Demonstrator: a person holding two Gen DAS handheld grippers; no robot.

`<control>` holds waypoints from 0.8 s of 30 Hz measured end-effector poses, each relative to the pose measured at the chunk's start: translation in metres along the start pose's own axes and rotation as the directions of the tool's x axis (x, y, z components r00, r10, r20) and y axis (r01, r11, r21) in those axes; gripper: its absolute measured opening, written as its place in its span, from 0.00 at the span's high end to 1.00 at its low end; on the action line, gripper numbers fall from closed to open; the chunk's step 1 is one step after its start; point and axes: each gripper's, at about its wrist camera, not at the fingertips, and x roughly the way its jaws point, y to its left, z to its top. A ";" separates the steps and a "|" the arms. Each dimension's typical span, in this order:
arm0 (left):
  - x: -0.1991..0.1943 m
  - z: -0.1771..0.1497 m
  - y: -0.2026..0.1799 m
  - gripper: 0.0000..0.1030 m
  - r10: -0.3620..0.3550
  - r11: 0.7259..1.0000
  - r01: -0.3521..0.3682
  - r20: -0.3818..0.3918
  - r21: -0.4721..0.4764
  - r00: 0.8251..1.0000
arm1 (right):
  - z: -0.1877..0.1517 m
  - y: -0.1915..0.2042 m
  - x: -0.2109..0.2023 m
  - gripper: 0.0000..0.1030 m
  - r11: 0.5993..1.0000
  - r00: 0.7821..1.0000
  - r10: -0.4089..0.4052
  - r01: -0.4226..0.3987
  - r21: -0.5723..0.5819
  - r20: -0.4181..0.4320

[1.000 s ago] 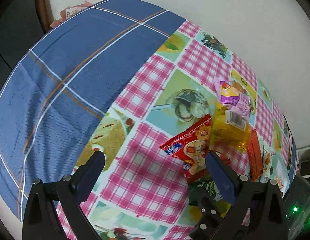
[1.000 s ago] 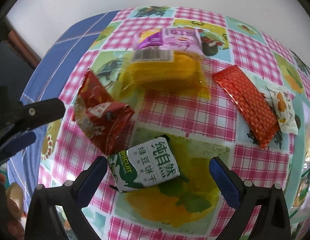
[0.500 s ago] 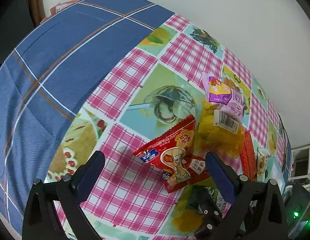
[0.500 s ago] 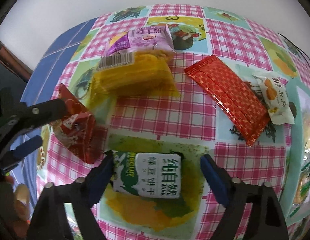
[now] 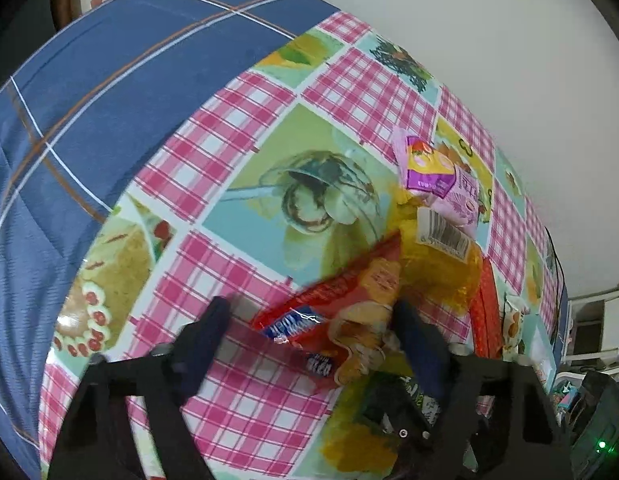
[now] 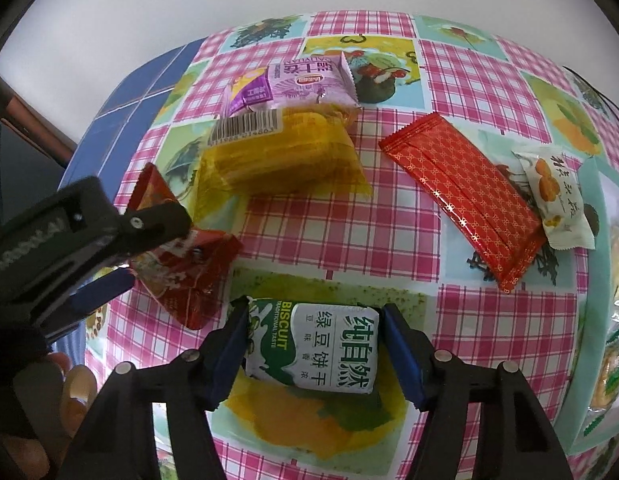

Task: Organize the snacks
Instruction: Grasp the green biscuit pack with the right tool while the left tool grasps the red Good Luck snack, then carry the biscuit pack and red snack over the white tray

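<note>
A red snack pack (image 5: 341, 312) lies tilted on the checked tablecloth (image 5: 237, 160). My left gripper (image 5: 309, 312) is around it with its jaws closing. The right pad touches the pack's edge, and a gap shows at the left finger (image 5: 213, 320). In the right wrist view the same red pack (image 6: 189, 276) sits under the left gripper (image 6: 153, 252). A green-and-white biscuit pack (image 6: 313, 348) lies flat between the pads of my right gripper (image 6: 313, 316). Those jaws are closing too, and both pads touch its short sides.
Behind lie a yellow pack (image 6: 281, 160), a purple pack (image 6: 293, 84), a long red patterned pack (image 6: 461, 196) and a small white pack (image 6: 557, 200). A pale teal tray (image 6: 593, 240) with snacks sits at the right. Blue plaid cloth (image 5: 109, 100) covers the left side. A hand (image 6: 69, 380) shows at lower left.
The left gripper came down over the red pack and its jaws narrowed around it. The right jaws narrowed from wide apart until they met the green biscuit pack.
</note>
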 end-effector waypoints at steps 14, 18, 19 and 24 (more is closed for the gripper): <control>-0.012 -0.001 -0.020 0.51 0.002 0.999 -0.003 0.006 0.048 1.000 | -0.004 -0.017 -0.014 0.37 0.999 1.000 0.012 -0.012 0.043 -0.016; -0.023 -0.001 -0.032 0.51 0.009 0.998 -0.010 0.027 0.062 1.000 | -0.003 -0.024 -0.029 0.37 0.998 1.000 0.018 -0.018 0.056 0.003; -0.026 -0.001 -0.035 0.51 0.009 0.998 -0.011 0.032 0.068 0.999 | -0.003 -0.025 -0.033 0.37 0.998 1.000 0.017 -0.018 0.057 0.008; -0.041 -0.005 -0.053 0.51 0.005 0.996 -0.011 0.062 0.094 0.998 | -0.001 -0.038 -0.054 0.37 0.997 0.999 0.008 -0.010 0.073 0.035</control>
